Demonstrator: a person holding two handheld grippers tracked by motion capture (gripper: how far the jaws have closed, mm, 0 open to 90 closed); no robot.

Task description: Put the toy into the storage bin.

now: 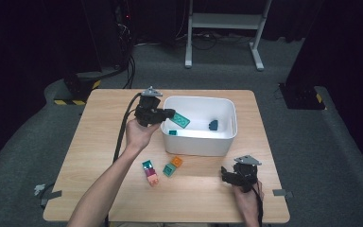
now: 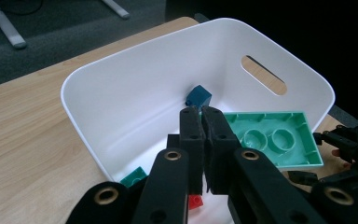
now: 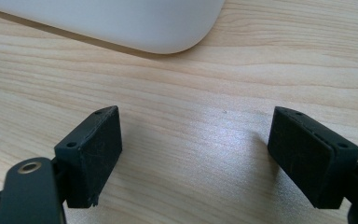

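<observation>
A wooden surface point(image 1: 99, 156) carries a white bin point(image 1: 227, 137). Above its near-left rim, the left claw point(image 1: 169, 114) pinches a green brick point(image 1: 181, 120) by its edge. The right claw point(image 1: 227, 175) rests spread on bare wood.

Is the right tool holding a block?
No: in the right gripper view the right tool is open, with bare wooden table between its jaws.

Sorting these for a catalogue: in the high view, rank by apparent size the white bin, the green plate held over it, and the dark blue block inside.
1. White bin
2. Green plate
3. Dark blue block

The plate is held above the bin floor, nearer the camera, so its lead over the block may be overstated.
</observation>
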